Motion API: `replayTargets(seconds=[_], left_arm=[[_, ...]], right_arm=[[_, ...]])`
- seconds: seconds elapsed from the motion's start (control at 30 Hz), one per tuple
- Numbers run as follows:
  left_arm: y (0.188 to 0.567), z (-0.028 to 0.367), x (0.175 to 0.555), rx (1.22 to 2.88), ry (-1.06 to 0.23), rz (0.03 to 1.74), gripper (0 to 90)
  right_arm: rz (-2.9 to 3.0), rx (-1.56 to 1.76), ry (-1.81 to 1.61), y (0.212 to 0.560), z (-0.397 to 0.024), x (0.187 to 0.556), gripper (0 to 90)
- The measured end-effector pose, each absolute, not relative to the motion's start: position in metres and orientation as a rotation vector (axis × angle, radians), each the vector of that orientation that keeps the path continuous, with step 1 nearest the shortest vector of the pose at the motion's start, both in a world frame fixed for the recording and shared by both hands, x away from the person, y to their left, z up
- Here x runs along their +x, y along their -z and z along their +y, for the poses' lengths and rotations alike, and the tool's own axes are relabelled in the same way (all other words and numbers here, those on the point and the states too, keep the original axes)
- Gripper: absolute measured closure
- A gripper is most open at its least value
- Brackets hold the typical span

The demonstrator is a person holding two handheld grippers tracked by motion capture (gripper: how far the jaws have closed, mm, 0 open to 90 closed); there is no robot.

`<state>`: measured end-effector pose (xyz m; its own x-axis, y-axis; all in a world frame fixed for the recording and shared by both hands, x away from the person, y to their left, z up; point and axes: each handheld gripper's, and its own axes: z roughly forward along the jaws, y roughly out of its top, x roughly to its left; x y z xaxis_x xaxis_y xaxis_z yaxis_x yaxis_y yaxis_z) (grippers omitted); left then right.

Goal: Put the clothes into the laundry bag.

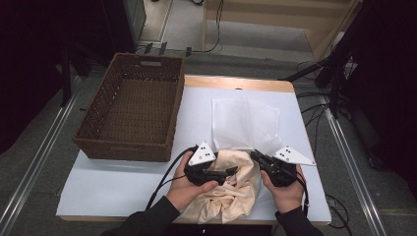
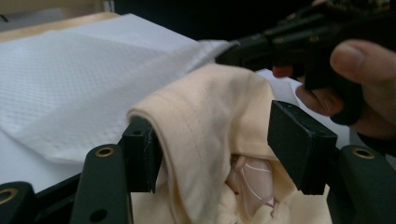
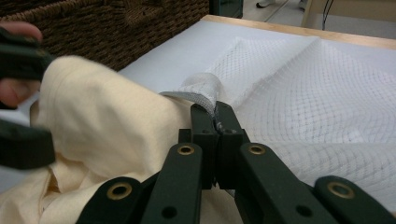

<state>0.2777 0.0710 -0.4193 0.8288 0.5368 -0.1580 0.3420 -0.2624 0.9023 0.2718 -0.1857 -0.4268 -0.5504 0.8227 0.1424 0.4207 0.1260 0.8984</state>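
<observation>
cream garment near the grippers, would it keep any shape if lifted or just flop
The cream garment would likely flop: it lies in soft, rumpled folds and drapes over itself between the open left gripper. It looks thin and probably light. It may snag the white mesh bag, whose edge the right gripper pinches.

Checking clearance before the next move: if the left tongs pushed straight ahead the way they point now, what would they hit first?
Most likely the cream cloth, already bunched between the open left tongs. Beyond it sit the white mesh bag and the right tongs; depth there is unclear.
</observation>
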Motion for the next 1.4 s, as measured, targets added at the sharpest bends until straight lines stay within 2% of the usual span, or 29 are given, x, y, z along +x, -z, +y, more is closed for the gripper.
replayTargets(seconds=[0.13, 0.23, 0.3, 0.43, 0.53, 0.7, 0.93, 1.03, 1.13, 1.23, 1.37, 1.4], left_arm=[[0.428, 0.068, 0.286, 1.894, -0.215, 0.756, 34.5], [0.446, 0.053, 0.29, 2.007, -0.111, 0.759, 33.9], [0.456, 0.042, 0.286, 2.065, -0.071, 0.711, 42.6], [0.454, 0.029, 0.279, 2.108, -0.104, 0.641, 66.1], [0.449, 0.021, 0.282, 2.144, -0.066, 0.615, 77.1], [0.445, 0.014, 0.285, 2.191, -0.1, 0.596, 81.1], [0.446, 0.028, 0.308, 2.05, -0.243, 0.888, 83.1], [0.455, 0.025, 0.31, 2.094, -0.232, 0.864, 79.5], [0.458, 0.024, 0.306, 2.13, -0.216, 0.775, 62.6], [0.447, 0.036, 0.301, 2.084, -0.154, 0.769, 47.5], [0.439, 0.042, 0.296, 2.054, -0.142, 0.747, 35.7], [0.445, 0.039, 0.295, 2.098, -0.125, 0.734, 34.1]], right_arm=[[2.027, 1.198, -1.401, 0.428, -0.183, 0.272, 90.0], [2.034, 1.198, -1.398, 0.429, -0.181, 0.273, 90.0], [2.036, 1.2, -1.4, 0.43, -0.18, 0.273, 90.0], [2.042, 1.195, -1.403, 0.43, -0.176, 0.272, 90.0], [2.044, 1.204, -1.442, 0.429, -0.175, 0.273, 90.0], [2.04, 1.19, -1.495, 0.425, -0.174, 0.273, 90.0], [2.024, 1.173, -1.465, 0.42, -0.175, 0.267, 90.0], [2.042, 1.174, -1.435, 0.423, -0.175, 0.267, 90.0], [2.048, 1.169, -1.413, 0.428, -0.174, 0.268, 90.0], [2.038, 1.175, -1.417, 0.427, -0.177, 0.268, 90.0], [2.033, 1.18, -1.43, 0.427, -0.179, 0.269, 90.0], [2.036, 1.182, -1.431, 0.427, -0.178, 0.269, 90.0]])
